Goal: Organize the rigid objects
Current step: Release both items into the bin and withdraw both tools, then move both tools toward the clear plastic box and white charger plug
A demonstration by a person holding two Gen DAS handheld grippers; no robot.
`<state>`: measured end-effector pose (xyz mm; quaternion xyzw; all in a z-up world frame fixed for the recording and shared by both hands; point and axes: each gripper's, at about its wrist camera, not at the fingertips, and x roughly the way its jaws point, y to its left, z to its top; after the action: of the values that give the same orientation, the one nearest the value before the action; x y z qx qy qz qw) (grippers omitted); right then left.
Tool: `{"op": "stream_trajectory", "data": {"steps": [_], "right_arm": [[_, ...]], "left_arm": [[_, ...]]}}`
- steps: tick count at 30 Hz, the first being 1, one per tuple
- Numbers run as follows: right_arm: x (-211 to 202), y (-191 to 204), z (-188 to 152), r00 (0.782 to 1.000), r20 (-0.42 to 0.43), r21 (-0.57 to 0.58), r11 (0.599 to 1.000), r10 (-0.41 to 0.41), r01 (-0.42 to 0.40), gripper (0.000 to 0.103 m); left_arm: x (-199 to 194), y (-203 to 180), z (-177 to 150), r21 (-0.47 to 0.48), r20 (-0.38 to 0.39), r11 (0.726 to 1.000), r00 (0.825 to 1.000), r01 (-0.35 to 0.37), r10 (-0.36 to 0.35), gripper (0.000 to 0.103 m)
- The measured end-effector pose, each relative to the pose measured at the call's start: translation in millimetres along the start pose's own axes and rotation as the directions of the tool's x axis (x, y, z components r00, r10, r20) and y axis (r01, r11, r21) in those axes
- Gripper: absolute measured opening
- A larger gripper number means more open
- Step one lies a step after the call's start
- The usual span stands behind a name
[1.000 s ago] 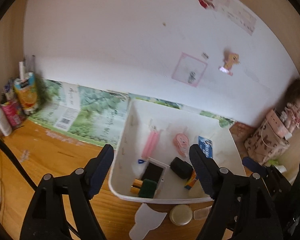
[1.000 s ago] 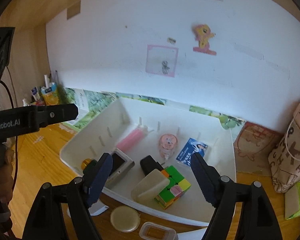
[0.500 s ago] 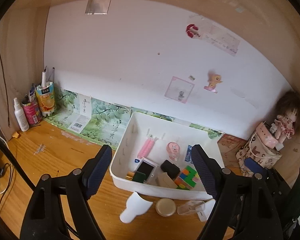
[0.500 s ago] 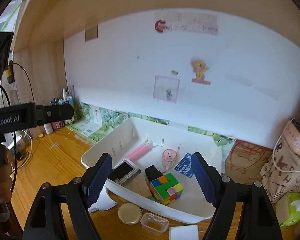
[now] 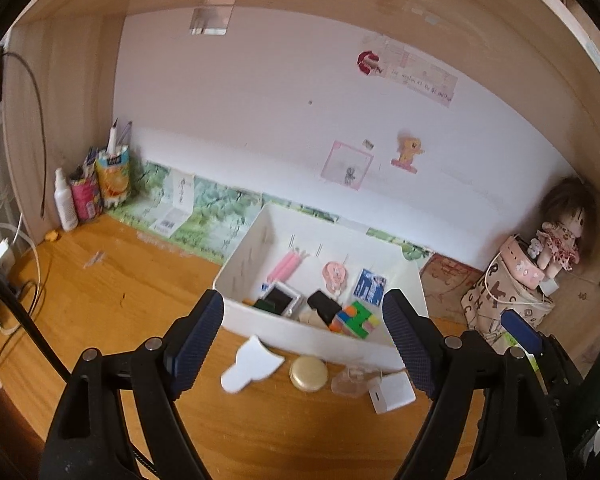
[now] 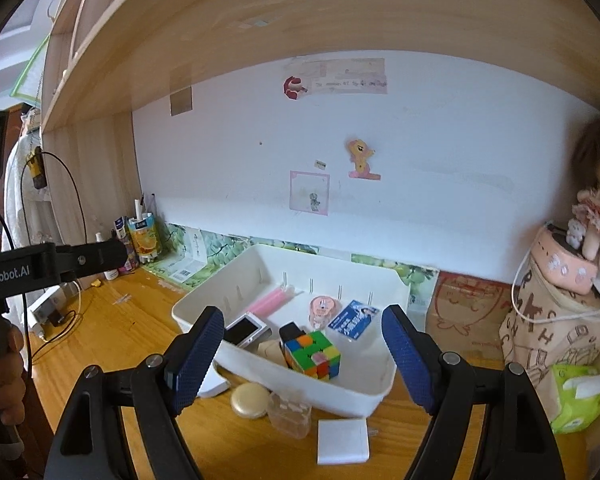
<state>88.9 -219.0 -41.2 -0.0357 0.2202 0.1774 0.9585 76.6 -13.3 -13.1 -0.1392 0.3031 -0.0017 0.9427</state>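
Note:
A white tray (image 5: 276,330) (image 6: 340,398) stands on the wooden desk against the wall. It holds a colour cube (image 5: 354,318) (image 6: 312,354), pink pens (image 5: 286,266) (image 6: 270,300), a pink tape dispenser (image 6: 322,308), a blue card (image 6: 354,318), a phone-like device (image 6: 244,330) and a black block. In front of the tray lie a white flat piece (image 5: 252,364), a round cream compact (image 5: 308,368) (image 6: 250,400), a clear plastic box (image 5: 350,380) (image 6: 290,410) and a white square block (image 5: 392,392) (image 6: 342,442). My left gripper (image 5: 302,312) and right gripper (image 6: 302,320) hover open and empty, short of the tray.
Pen cups and a spray bottle (image 5: 66,200) fill the back left corner, with cables (image 5: 16,300) at the left edge. On the right stand a printed bag (image 6: 556,320) carrying a doll (image 6: 596,208), and a green tissue pack (image 6: 576,396). A wooden shelf hangs overhead.
Both grippers have drawn back and risen from the tray, so it looks smaller and the small items in front of it have come into full view. Nothing was picked up.

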Motion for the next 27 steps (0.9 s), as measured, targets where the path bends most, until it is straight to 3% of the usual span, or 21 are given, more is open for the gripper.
{"op": "stream_trajectory", "data": {"steps": [6, 15, 27], "right_arm": [[-11.7, -11.2, -21.7, 0.999, -0.032, -0.003, 0.999, 0.034, -0.034, 0.082], [-11.0, -33.8, -60.7, 0.989, -0.141, -0.004, 0.999, 0.034, -0.035, 0.082], [4.7, -37.9, -106.5, 0.947, -0.304, -0.060, 0.990, 0.101, -0.125, 0.082]], "left_arm": [[-1.8, -4.3, -26.3, -0.035, -0.046, 0.995, 0.995, -0.089, 0.088, 0.084], [5.2, -3.2, -59.4, -0.064, -0.161, 0.974, 0.966, -0.217, 0.205, 0.084], [21.7, -19.0, -74.2, -0.093, -0.280, 0.970, 0.941, -0.225, 0.192, 0.084]]}}
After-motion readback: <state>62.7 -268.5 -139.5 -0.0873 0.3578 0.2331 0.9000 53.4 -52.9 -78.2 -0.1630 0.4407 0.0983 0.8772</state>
